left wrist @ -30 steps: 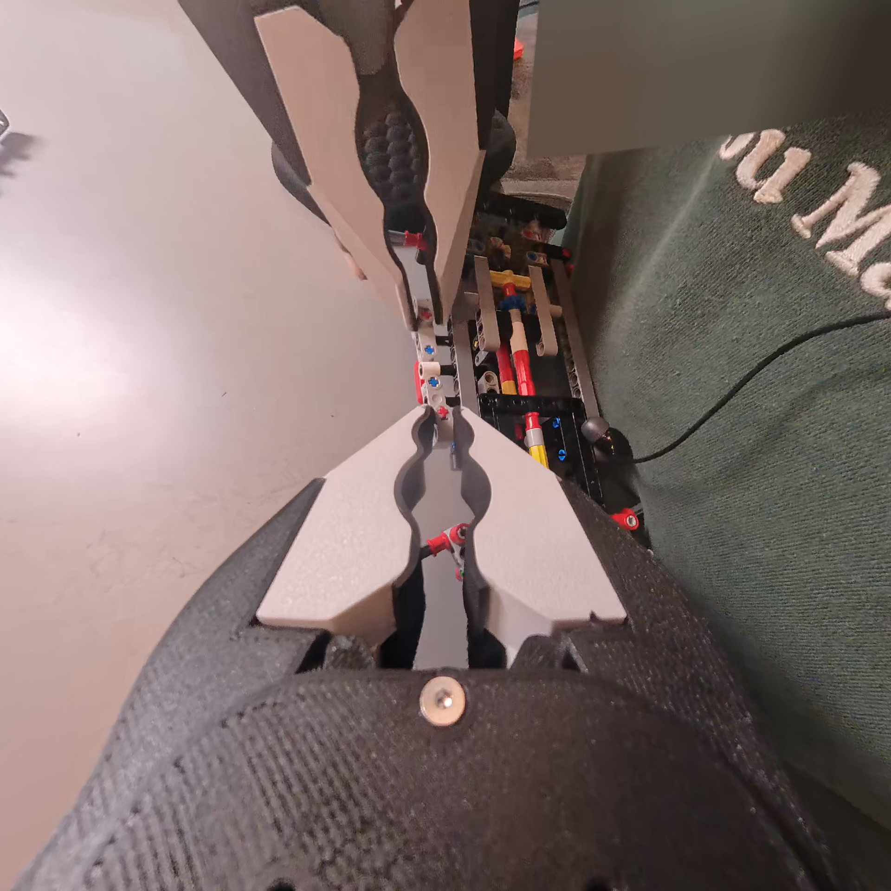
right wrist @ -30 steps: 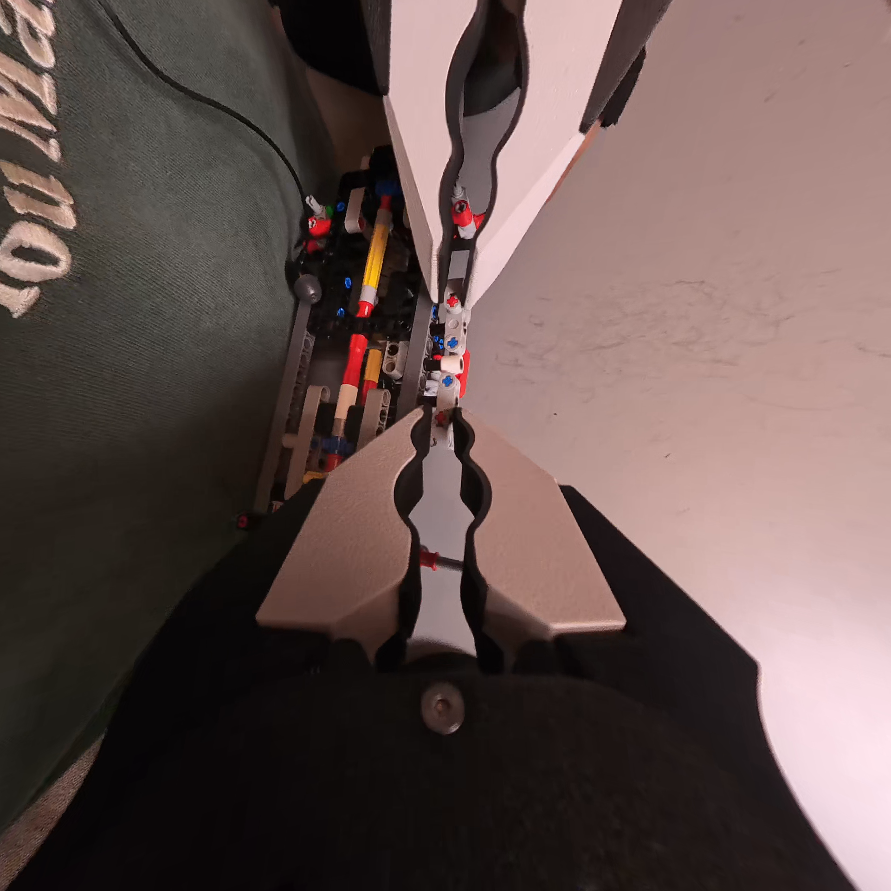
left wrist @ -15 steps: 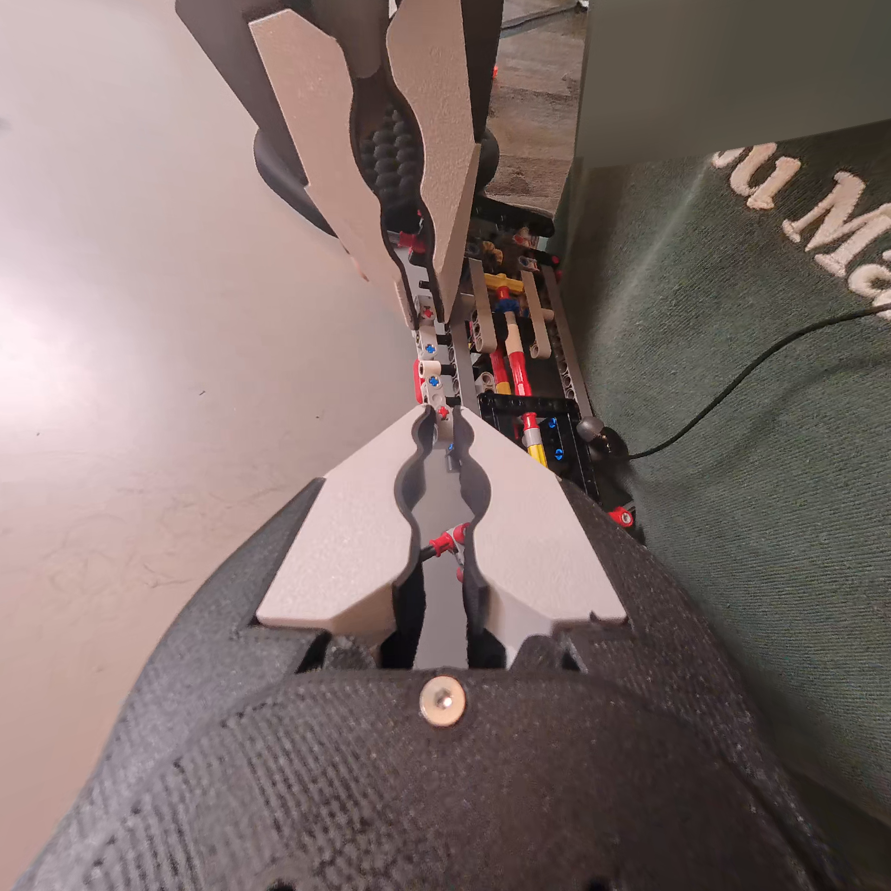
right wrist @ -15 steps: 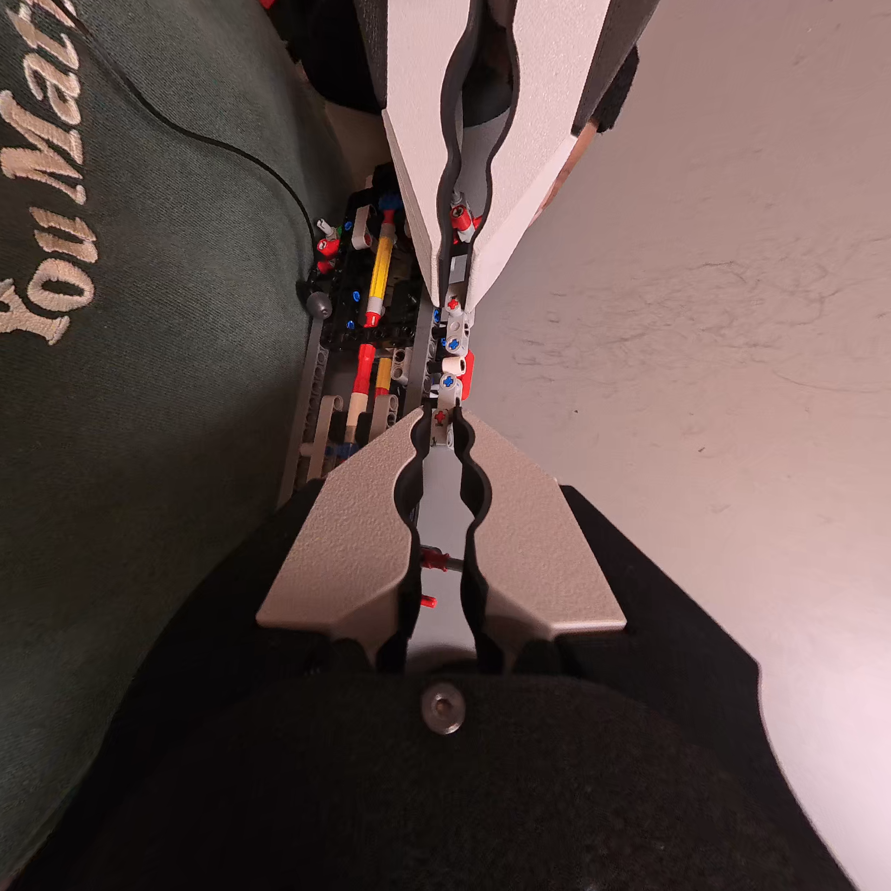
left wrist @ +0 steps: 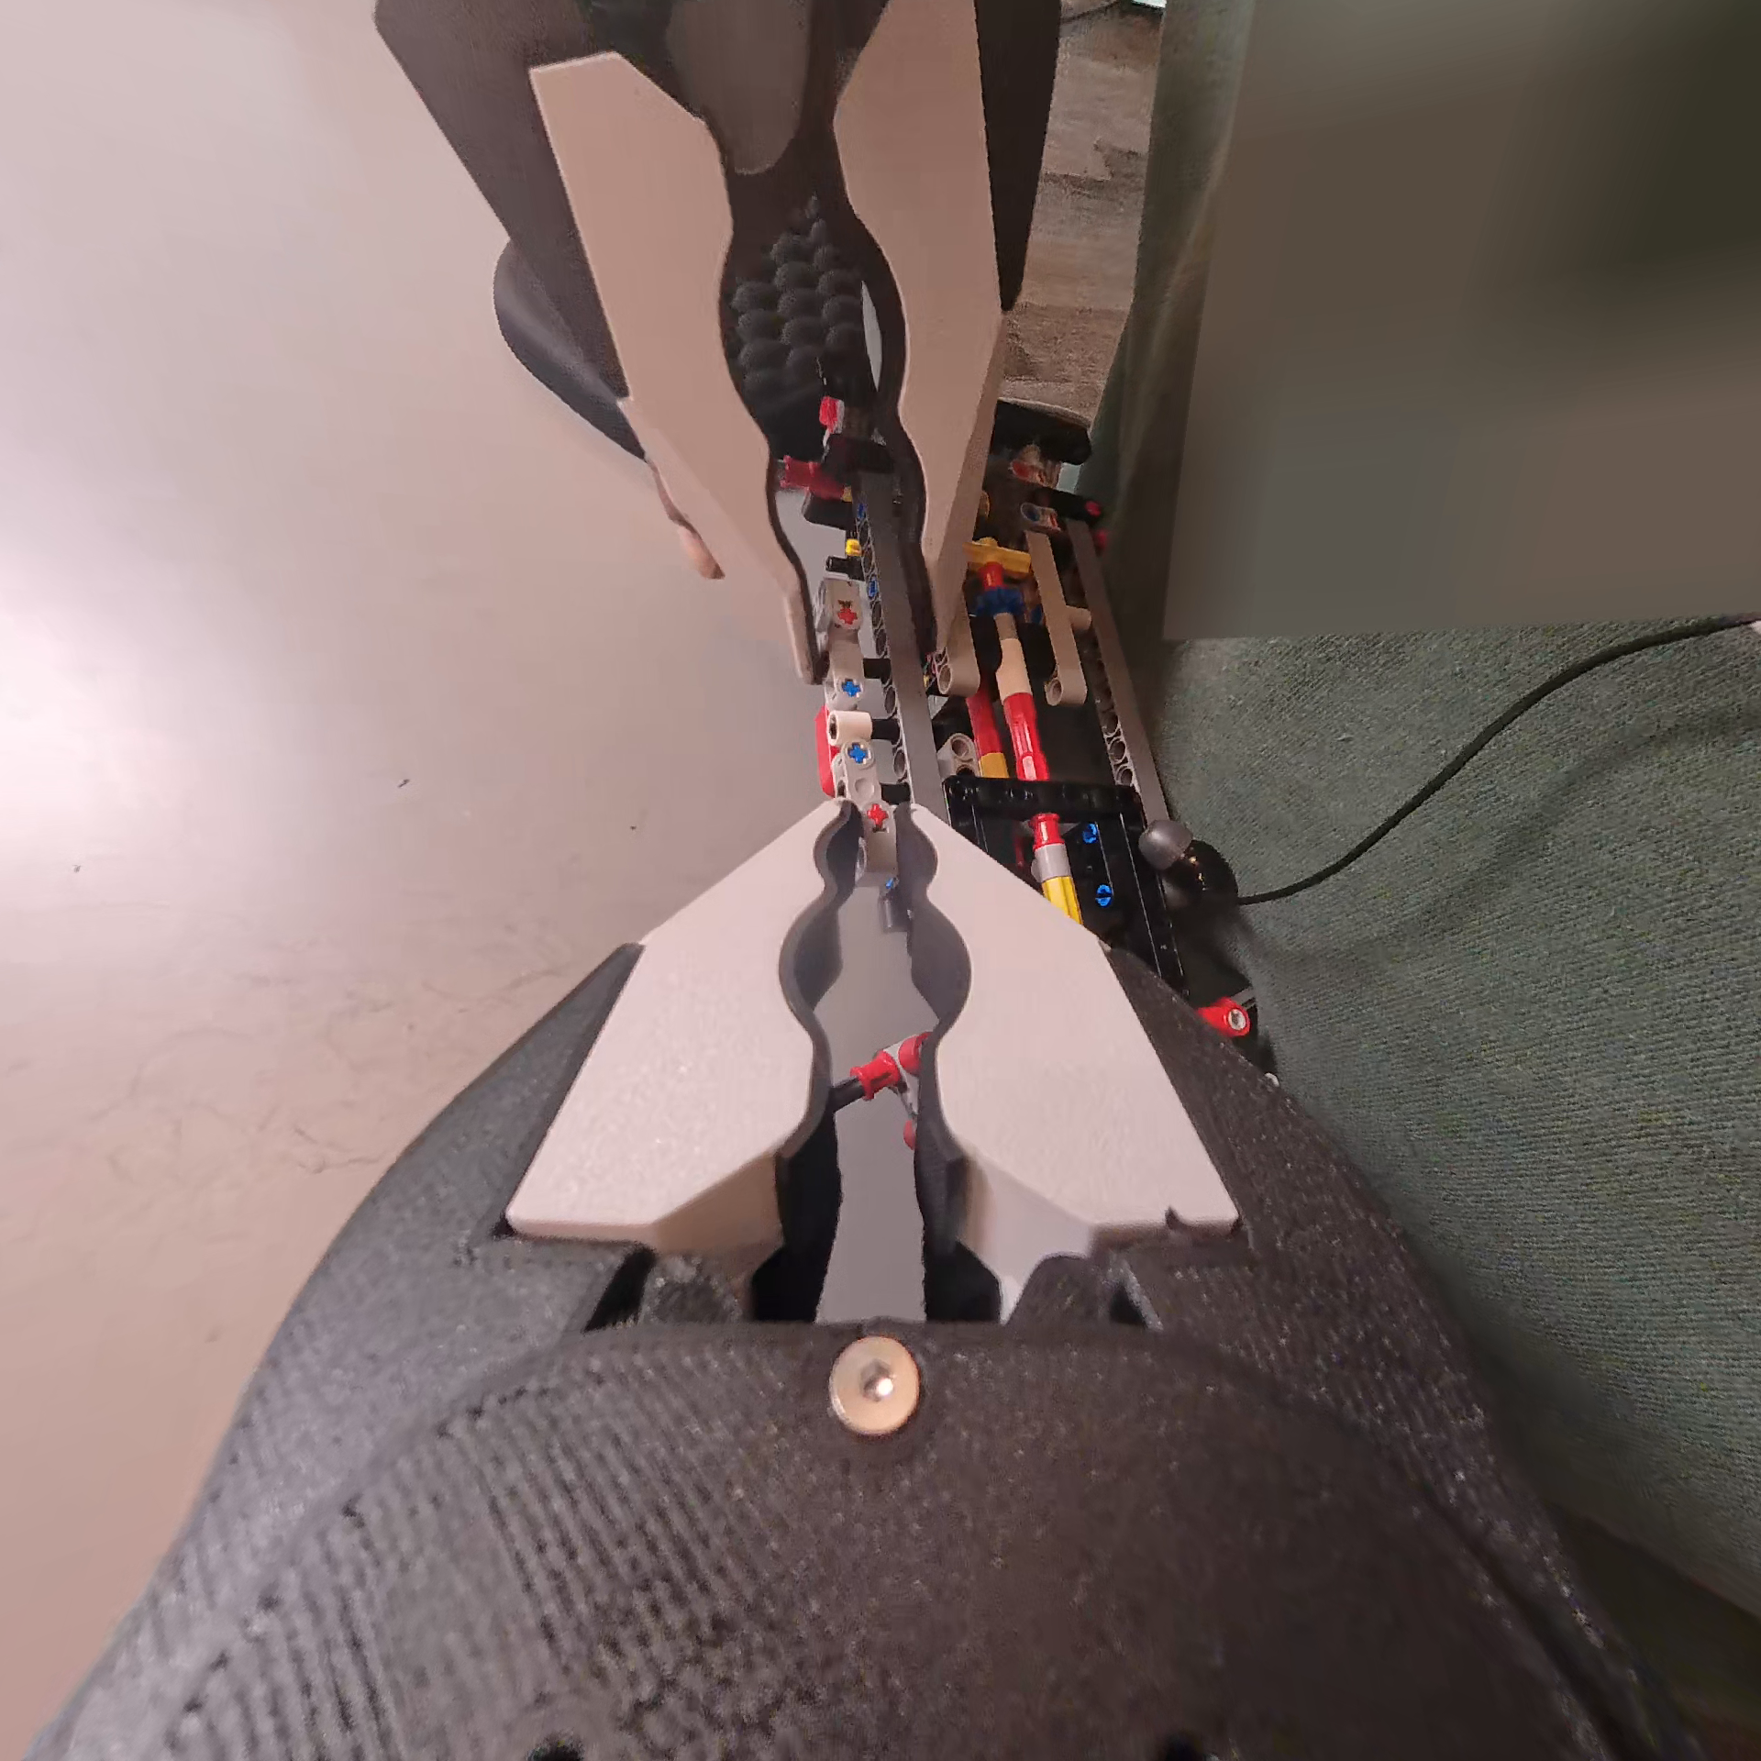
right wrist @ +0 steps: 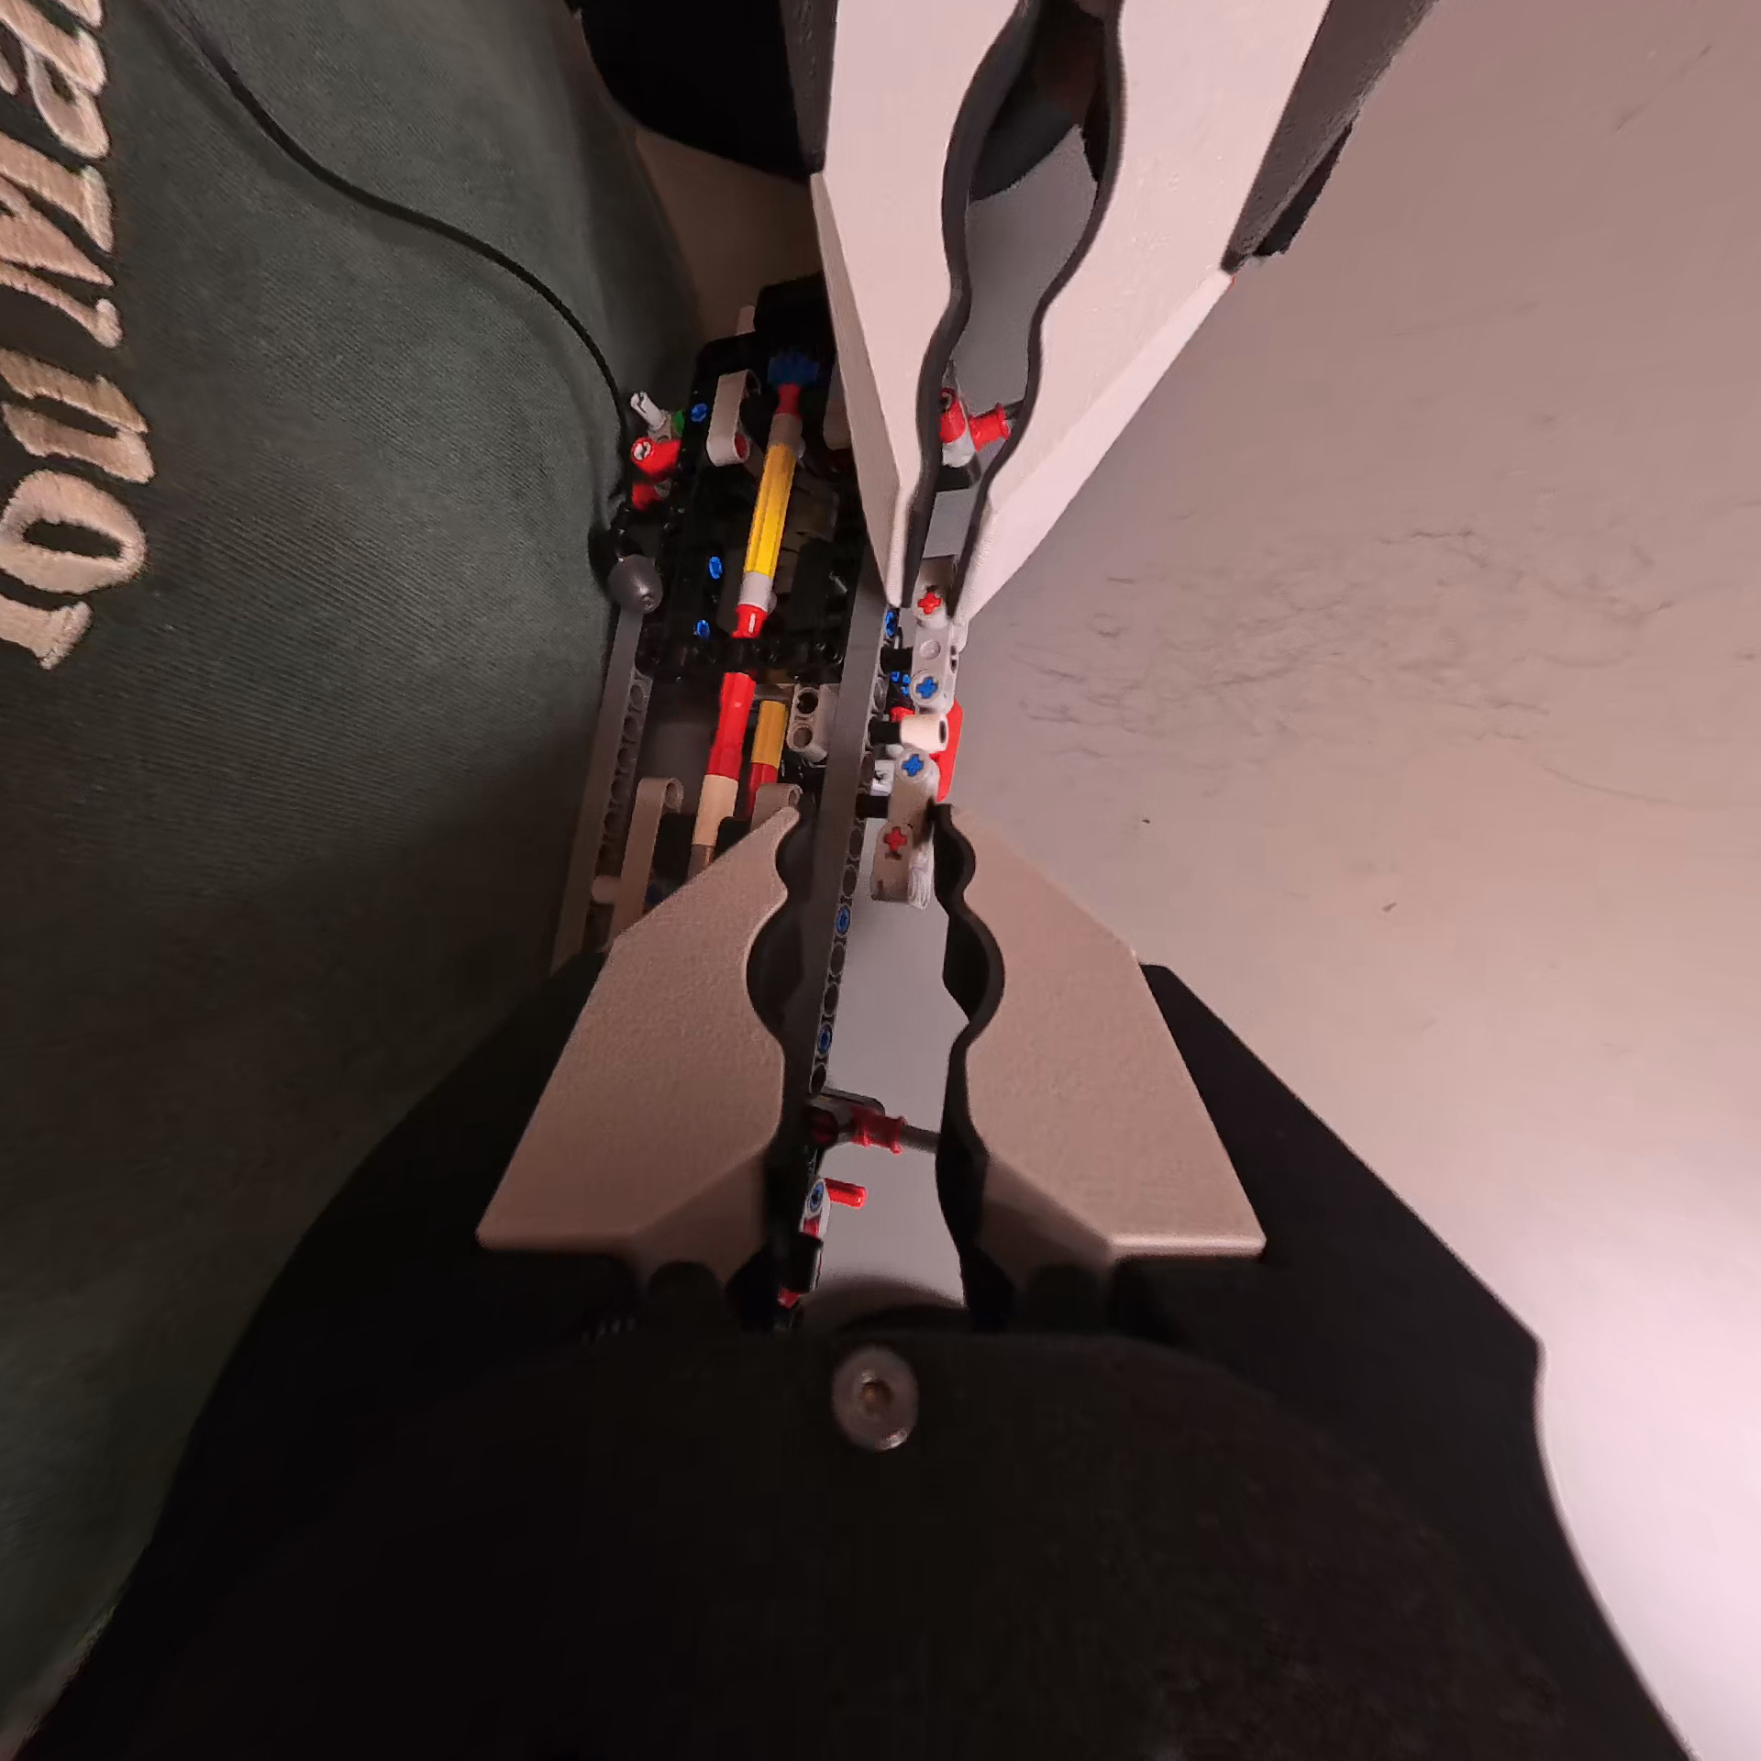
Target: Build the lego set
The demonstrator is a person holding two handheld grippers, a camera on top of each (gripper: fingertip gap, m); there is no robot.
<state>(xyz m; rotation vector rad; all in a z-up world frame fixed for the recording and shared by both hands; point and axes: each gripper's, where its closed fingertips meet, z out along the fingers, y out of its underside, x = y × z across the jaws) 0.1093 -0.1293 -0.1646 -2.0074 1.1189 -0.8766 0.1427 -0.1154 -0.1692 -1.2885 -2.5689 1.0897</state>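
Leftmost in the left wrist view, only pale table (left wrist: 238, 667), bare and glossy. Toward the middle, looking along the left gripper (left wrist: 877, 824): jaws nearly together, nipped on the near end of the lego model (left wrist: 1039, 791) at a white connector with a red cross pin. Above it, facing back, the right gripper (left wrist: 872, 657), jaws partway apart and straddling the far end of the same long dark beam. Just right of both, the rest of the model: black frame, red and yellow axles, grey beams, blue pins, lying lengthwise between the two tools. Pressed along its right edge, a green sweatshirt (left wrist: 1477, 1048) with a thin black cable (left wrist: 1429, 791) across it.

Seen from the right wrist view, sweatshirt (right wrist: 286, 762) at left, then the model (right wrist: 762, 534) running up the frame. Next, the right gripper (right wrist: 867, 819): jaws parted, dark beam lying along the left pad, white connector just beside the right pad, bare table showing through the gap farther back. Cannot tell whether the pads press on anything. Above, the left gripper (right wrist: 939, 581), closed narrowly on the model's opposite end. Rightmost, table (right wrist: 1382, 762) again.
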